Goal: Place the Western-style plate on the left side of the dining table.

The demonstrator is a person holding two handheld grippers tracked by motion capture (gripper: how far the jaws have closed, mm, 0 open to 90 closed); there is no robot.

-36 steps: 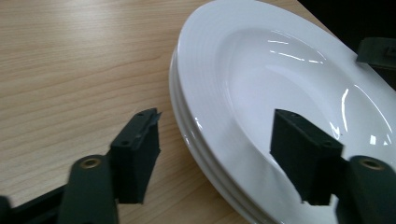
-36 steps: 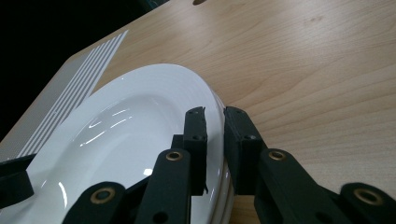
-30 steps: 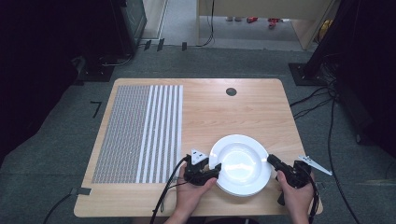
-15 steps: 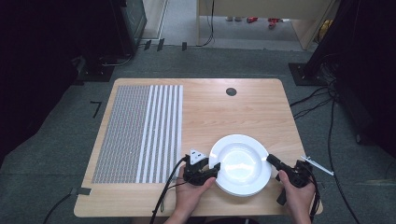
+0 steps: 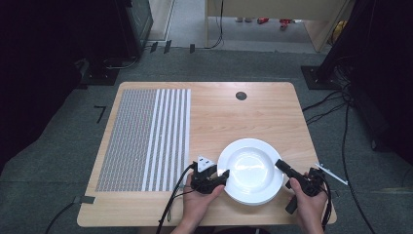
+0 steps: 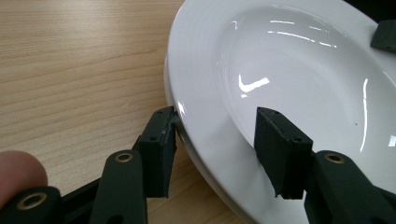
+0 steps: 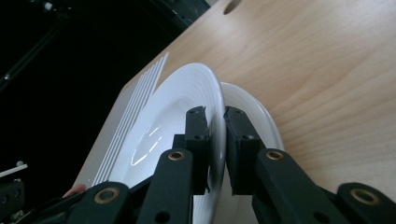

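1. The top plate (image 5: 250, 170) lies on the wooden table (image 5: 272, 112) toward 5 o'clock. The left gripper (image 5: 214, 176) is at its 9 o'clock rim and the right gripper (image 5: 286, 168) at its 3 o'clock rim.
2. There are two white plates: the top plate rests on a lower plate (image 7: 261, 122). There are two grippers and one striped mat (image 5: 146, 139) toward 9 o'clock.
3. The left jaws stand wide apart astride the rim; one jaw touches the edge. The right jaws are clenched on the top plate's rim.
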